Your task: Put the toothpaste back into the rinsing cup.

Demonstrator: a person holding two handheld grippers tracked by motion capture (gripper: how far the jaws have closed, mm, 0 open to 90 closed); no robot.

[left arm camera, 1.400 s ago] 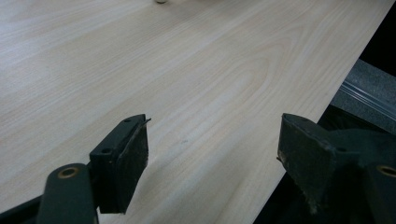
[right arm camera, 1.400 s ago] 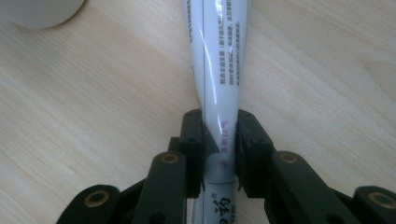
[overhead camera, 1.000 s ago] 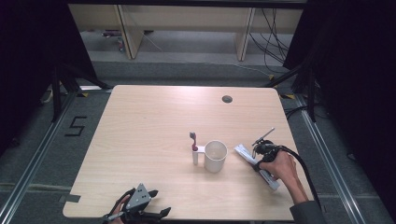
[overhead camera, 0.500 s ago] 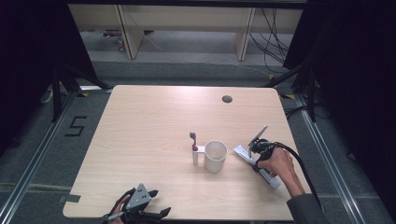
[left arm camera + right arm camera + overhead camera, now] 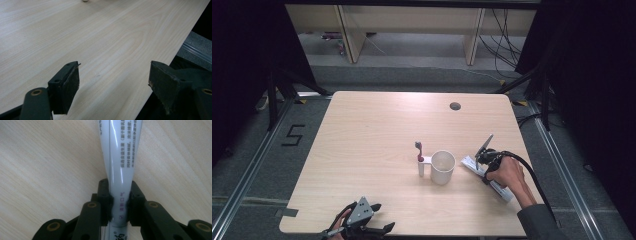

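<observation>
White plastic, a toothpaste tube (image 5: pixel 121 167), sits pinched between the jaws of the right gripper (image 5: pixel 120 203), lying flat on the wooden table (image 5: pixel 377 130) at about four o'clock from the white cup (image 5: pixel 443 167). Compared with a second ago the right hand (image 5: pixel 508 175) has barely shifted and the tube has not left the wood, so I judge the grip is made but the lift is not yet begun. At the table's near edge, around seven o'clock, the left gripper (image 5: pixel 113 82) waits with jaws wide apart, holding nothing. A toothbrush (image 5: pixel 419 158) stands just beside the cup at nine o'clock.
</observation>
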